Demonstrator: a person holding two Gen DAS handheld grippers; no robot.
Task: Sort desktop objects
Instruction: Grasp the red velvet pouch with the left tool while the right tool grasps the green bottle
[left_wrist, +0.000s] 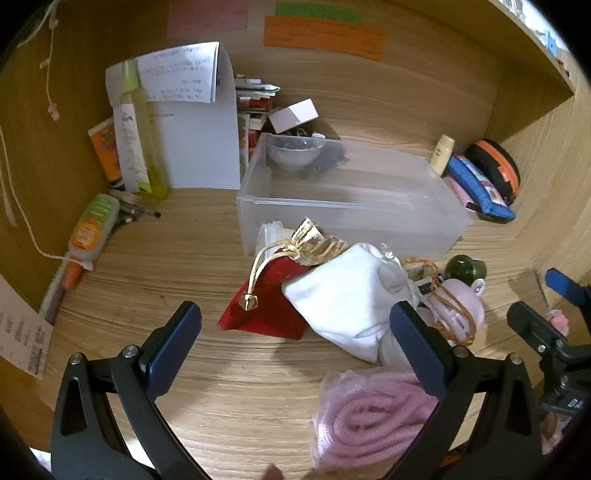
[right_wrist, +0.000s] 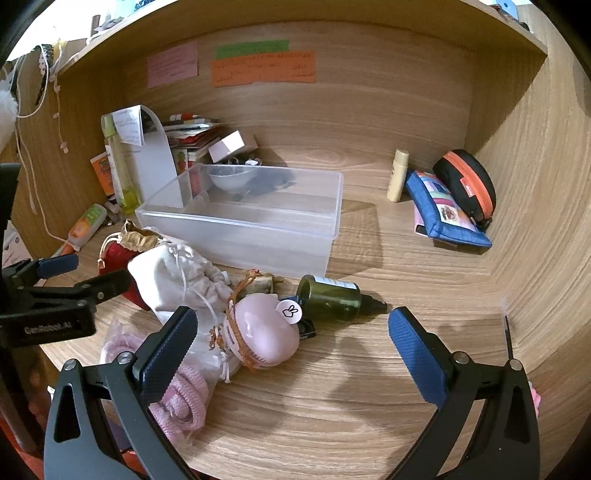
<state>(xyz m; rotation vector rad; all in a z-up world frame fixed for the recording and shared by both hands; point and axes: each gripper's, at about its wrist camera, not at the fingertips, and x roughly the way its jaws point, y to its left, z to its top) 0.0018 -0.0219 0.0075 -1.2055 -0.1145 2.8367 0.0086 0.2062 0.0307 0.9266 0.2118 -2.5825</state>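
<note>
A clear plastic bin stands on the wooden desk. In front of it lies a pile: a red pouch with gold trim, a white drawstring bag, a pink round device, a dark green bottle on its side and a pink cord in a plastic bag. My left gripper is open and empty just before the pouches. My right gripper is open and empty, the pink device between its fingers' line.
Papers, tubes and a white folder stand at the back left. A cream tube, a blue pouch and a black-orange case lie at the back right. Wooden walls close in behind and on both sides.
</note>
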